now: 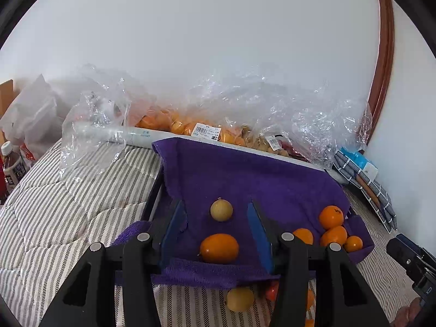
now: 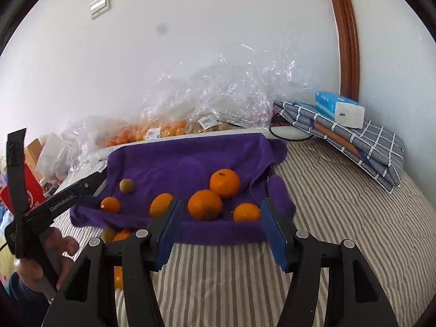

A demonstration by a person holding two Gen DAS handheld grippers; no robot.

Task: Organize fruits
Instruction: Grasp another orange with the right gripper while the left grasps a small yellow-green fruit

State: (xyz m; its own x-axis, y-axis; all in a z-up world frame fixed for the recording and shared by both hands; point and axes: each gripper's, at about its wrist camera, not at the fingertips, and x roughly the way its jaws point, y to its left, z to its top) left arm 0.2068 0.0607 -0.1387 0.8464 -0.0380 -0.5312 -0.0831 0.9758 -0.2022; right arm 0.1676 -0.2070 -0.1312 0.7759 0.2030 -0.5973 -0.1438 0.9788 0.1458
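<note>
Item: fruit sorting, between picks, as I judge it. My left gripper [image 1: 218, 231] and right gripper [image 2: 219, 230] both stand spread, holding nothing.

Purple-towelled tray [image 2: 190, 150]: five orange citrus and one yellowish fruit [image 1: 221, 210].

Striped bedding, six o'clock of the tray: a loose yellow fruit [image 1: 239, 298] and orange ones. I collect those next.

Bright, even daylight; soft shadows, sharp focus, strong fisheye bending at edges.

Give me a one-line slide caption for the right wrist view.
Open right gripper above the striped bedding, facing oranges on a purple towel.
</note>
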